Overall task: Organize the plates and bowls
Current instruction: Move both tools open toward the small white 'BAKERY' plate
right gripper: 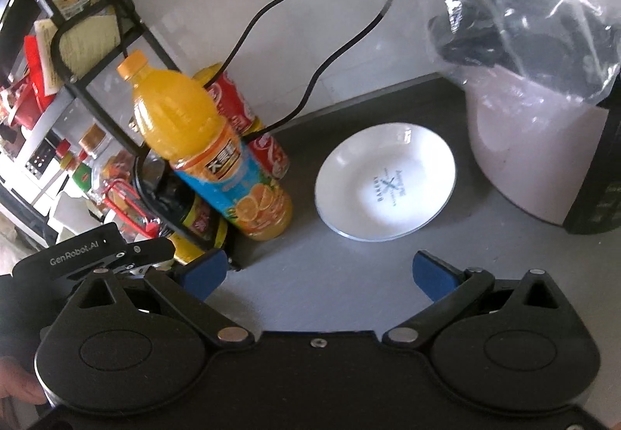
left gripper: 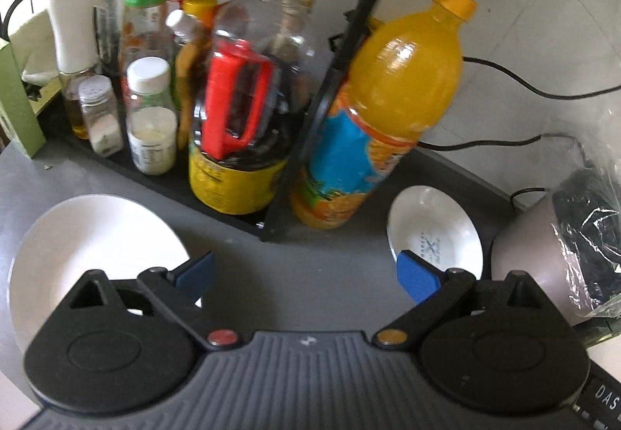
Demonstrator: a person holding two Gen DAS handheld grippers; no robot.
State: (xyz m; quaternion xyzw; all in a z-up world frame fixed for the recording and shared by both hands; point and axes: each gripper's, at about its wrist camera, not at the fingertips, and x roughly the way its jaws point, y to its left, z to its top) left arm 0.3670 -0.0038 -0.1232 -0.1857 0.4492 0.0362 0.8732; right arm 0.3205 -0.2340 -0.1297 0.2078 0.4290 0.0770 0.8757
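A plain white plate (left gripper: 93,247) lies on the grey counter at the lower left of the left wrist view, partly under my left gripper's left finger. A white plate with a printed logo (left gripper: 434,232) lies to the right; it also shows in the right wrist view (right gripper: 386,181). My left gripper (left gripper: 306,276) is open and empty above the counter between the two plates. My right gripper (right gripper: 320,276) is open and empty, just short of the logo plate's near rim.
A black rack (left gripper: 271,212) holds sauce and spice bottles. An orange juice bottle (left gripper: 372,111) leans beside it, also in the right wrist view (right gripper: 205,150), with a red can (right gripper: 248,127) behind. A pale appliance under a plastic bag (right gripper: 520,142) stands at the right. Black cables (right gripper: 310,88) run along the wall.
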